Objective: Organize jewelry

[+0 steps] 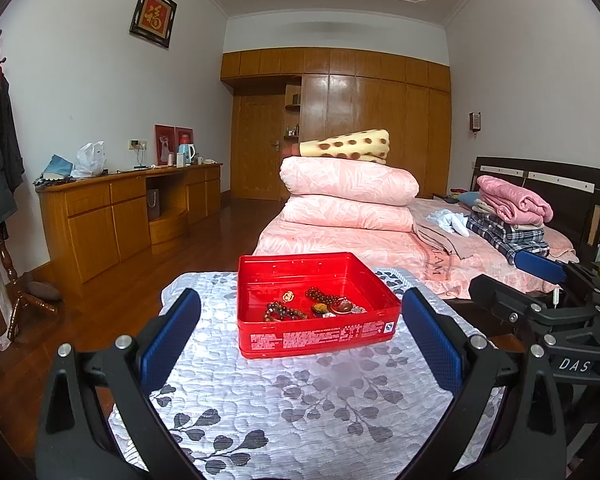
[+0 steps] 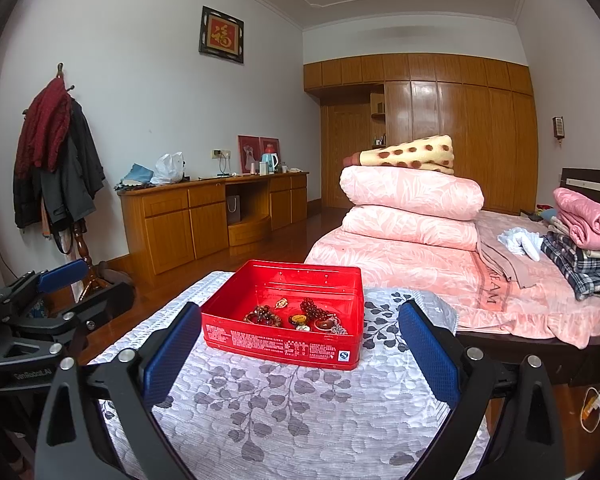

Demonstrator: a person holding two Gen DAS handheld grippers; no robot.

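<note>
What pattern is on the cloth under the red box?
Grey leaf sprigs on the white quilted cloth; clearest in the right wrist view.

Left gripper [image 1: 300, 328] spread wide and empty, right gripper [image 2: 300, 344] likewise, side by side

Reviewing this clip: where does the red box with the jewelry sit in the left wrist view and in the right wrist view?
Left wrist view: the red box sits centre frame on the leaf-patterned cloth, straight ahead between the left tool's blue pads.
Right wrist view: the red box sits centre, slightly left, its corner turned toward the right tool.
Shared landmark: the folded pink quilts behind the box.
</note>
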